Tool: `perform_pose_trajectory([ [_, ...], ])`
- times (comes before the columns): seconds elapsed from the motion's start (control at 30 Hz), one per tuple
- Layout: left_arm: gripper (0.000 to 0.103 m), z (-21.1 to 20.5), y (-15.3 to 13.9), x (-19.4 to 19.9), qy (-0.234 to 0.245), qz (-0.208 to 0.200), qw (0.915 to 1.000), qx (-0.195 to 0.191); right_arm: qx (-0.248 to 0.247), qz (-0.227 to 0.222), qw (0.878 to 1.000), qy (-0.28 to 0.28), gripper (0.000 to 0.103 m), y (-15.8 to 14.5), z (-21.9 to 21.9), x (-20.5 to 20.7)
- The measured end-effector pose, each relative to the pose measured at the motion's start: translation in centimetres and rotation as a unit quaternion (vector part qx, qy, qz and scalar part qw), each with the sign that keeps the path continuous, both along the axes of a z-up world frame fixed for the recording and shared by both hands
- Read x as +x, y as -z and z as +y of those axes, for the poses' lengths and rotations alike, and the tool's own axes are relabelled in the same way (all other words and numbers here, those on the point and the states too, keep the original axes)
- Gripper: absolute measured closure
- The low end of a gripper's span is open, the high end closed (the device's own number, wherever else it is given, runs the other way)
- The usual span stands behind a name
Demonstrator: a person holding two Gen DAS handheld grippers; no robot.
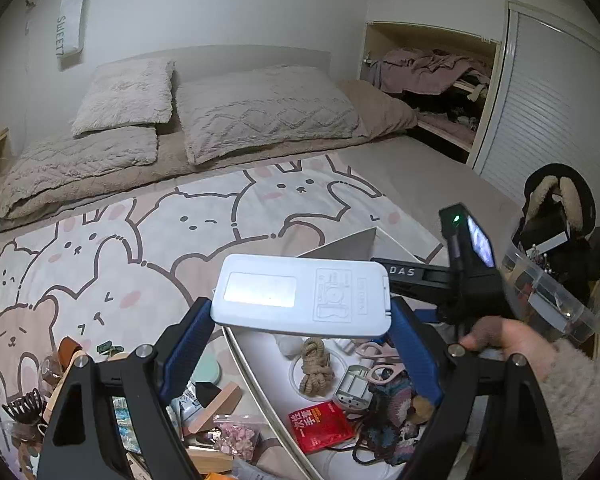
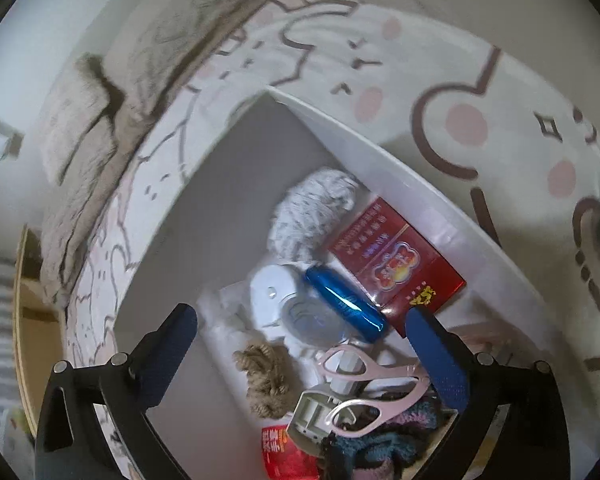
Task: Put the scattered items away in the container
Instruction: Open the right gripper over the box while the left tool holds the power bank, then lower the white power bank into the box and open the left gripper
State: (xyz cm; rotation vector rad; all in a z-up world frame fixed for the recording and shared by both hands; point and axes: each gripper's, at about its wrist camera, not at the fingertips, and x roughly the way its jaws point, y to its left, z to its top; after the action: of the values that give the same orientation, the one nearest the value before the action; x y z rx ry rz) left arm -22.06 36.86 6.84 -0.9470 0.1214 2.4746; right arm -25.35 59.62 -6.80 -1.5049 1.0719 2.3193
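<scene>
White remote is clamped crosswise in L gripper, directly above container; R gripper is spread, empty.

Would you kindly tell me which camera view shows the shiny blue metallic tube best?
The right wrist view: the shiny blue metallic tube lies unobstructed in the white container, against the red box. In the left wrist view I cannot find it; the white remote control covers that part.
</scene>
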Motion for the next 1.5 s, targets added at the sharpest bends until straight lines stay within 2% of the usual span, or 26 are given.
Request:
perform_pose_trajectory([
  [0.2,0.016,0.4,0.4,-0.1,-0.001,-0.007,1.0000,0.001,0.038,0.017,0.997,-0.058,0.000,-2.3,-1.3,1.4],
  [0.37,0.016,1.3,1.6,0.1,0.021,-0.026,0.9994,0.000,0.069,0.046,0.993,-0.090,0.000,-5.4,-1.3,3.2],
  [0.5,0.016,2.5,2.7,0.4,0.036,-0.032,0.9987,-0.017,0.064,0.083,0.991,-0.080,0.000,-7.4,-0.8,4.6],
  [0.6,0.016,3.4,4.1,0.4,0.050,-0.064,0.9967,-0.013,0.053,0.106,0.991,-0.070,0.000,-8.2,-0.4,6.3],
  [0.73,0.016,5.3,6.3,1.2,0.065,-0.085,0.9928,-0.054,0.055,0.121,0.989,-0.064,0.000,-8.5,-0.2,8.4],
  [0.8,0.016,5.9,7.2,1.5,0.070,-0.102,0.9904,-0.061,0.058,0.126,0.988,-0.063,0.000,-8.6,-0.3,9.0],
  [0.97,0.016,7.6,9.1,1.8,0.079,-0.158,0.9829,-0.052,0.046,0.145,0.987,-0.057,0.000,-9.4,0.0,10.9],
  [1.13,0.016,10.0,10.0,2.2,0.091,-0.195,0.9758,-0.040,0.061,0.160,0.984,-0.057,0.000,-10.8,0.3,12.3],
  [1.33,0.016,11.9,10.7,2.3,0.073,-0.214,0.9735,-0.033,0.081,0.173,0.980,-0.062,0.000,-12.1,0.2,13.3],
  [1.37,0.015,11.9,10.8,2.1,0.065,-0.218,0.9733,-0.027,0.084,0.175,0.979,-0.064,0.000,-12.3,0.2,13.4],
  [1.4,0.004,11.8,10.9,1.9,0.057,-0.224,0.9727,-0.019,0.087,0.178,0.978,-0.065,0.000,-12.5,0.1,13.6],
  [1.43,0.000,11.7,11.0,1.7,0.051,-0.228,0.9721,-0.013,0.091,0.182,0.977,-0.066,0.000,-12.7,0.0,13.8],
  [1.5,0.000,11.5,11.0,1.5,0.047,-0.232,0.9716,-0.008,0.097,0.186,0.975,-0.069,0.000,-13.0,-0.1,14.1],
])
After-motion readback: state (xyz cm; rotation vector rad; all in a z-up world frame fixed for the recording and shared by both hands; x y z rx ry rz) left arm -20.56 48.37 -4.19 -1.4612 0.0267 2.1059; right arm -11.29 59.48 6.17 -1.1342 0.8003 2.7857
